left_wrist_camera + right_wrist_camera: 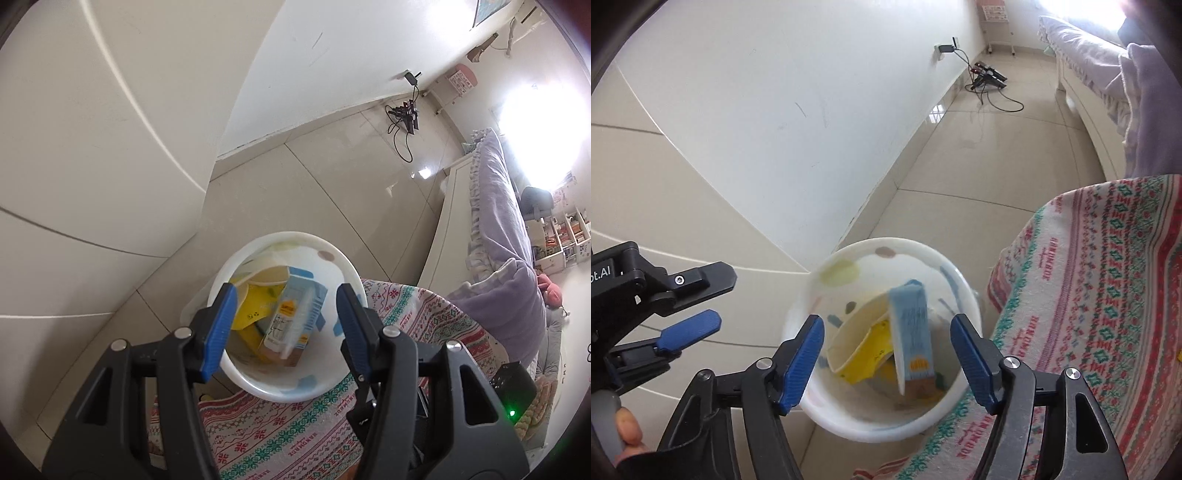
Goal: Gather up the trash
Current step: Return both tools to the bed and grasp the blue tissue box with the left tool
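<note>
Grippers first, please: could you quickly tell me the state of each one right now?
Left gripper: open, holding nothing, above the bin.
Right gripper: open, holding nothing, above the same bin.

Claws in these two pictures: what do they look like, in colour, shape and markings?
Each claw, left and right, has black angular plastic arms with silver rivets and two ribbed blue fingers. The right view shows white lettering ending "ot.AI" on the left claw's black body.

Glossy plastic bin [343, 266]; seemingly cardboard carton [291, 314]; woven cloth [280, 428].
</note>
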Motion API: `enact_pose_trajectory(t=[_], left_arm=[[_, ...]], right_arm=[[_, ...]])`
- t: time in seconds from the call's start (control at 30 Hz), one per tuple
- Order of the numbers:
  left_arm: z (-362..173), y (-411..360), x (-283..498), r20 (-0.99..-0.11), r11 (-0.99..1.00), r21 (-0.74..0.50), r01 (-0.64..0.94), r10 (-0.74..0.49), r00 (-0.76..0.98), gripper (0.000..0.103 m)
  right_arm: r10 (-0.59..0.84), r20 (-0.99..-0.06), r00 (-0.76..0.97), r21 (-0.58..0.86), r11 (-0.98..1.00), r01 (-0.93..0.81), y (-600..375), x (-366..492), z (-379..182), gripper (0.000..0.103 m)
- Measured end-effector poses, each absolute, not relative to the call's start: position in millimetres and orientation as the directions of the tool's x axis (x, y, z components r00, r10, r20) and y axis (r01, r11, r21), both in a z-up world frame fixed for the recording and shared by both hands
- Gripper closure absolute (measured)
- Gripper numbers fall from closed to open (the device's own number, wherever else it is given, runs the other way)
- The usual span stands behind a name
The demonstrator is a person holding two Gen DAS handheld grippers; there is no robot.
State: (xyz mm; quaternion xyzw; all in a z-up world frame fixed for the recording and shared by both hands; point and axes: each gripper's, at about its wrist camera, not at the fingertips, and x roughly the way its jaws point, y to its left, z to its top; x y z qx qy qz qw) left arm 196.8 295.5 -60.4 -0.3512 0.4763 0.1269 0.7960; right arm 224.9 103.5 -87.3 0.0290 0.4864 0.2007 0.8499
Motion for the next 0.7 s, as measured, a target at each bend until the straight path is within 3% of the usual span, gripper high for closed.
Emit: enact_pose_trajectory(t=[0.4,0.7], left_arm=[[-45,244,190,-0.831,0.801,-0.43,-0.417,-0.171,0.529,0.046],[-26,158,187,-0.822,0.899,-0.388,-0.203,-0.238,0.518,0.046]], right_arm=[[0.318,-0.806,0.499,0.238,0.946,-0.22,21,194,-50,0.031],[0.251,-0.805,0.538,0.224,0.968,-0.117,-70,153,-2,0.031]])
